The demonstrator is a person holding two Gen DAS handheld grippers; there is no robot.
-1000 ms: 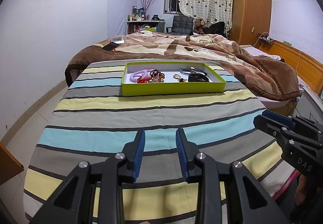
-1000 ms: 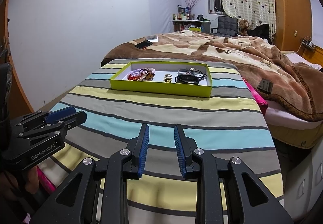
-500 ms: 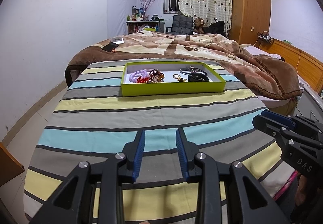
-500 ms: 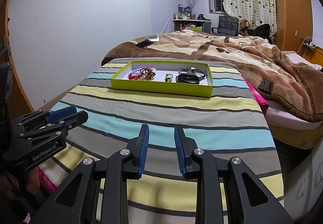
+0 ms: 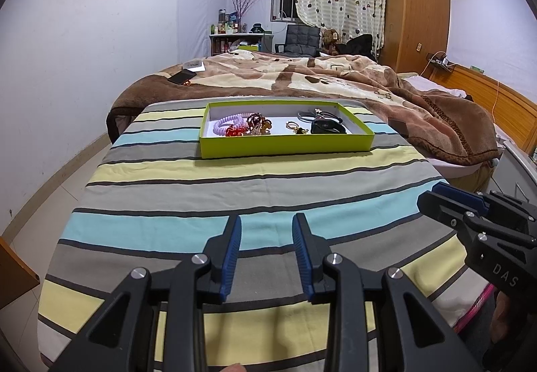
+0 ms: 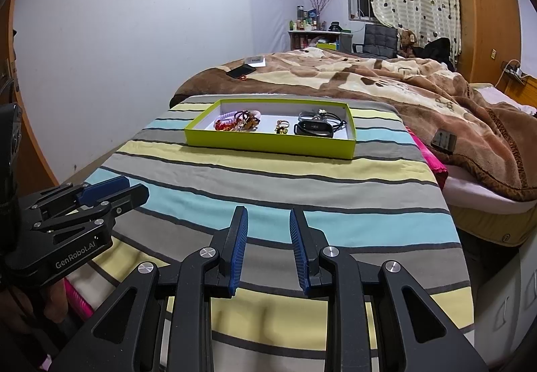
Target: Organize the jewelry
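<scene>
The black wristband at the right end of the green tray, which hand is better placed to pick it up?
Probably the right. Both claws, left and right, hang open and equally short of the tray, but the wristband lies on the right claw's side.

Lime-green tray (image 5: 285, 146) – on a sheet (image 5: 235, 191) striped blue, yellow, grey

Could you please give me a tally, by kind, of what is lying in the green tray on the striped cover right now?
Bracelets, in a pile at the left end of the green tray: about 3 (lilac bracelet, red bead bracelet, brown bead bracelet); the pile is too tangled to be sure.
Gold rings: about 2, too small to be sure.
Black band: 1.
Grey cord piece: 1.
Total: about 7.
</scene>
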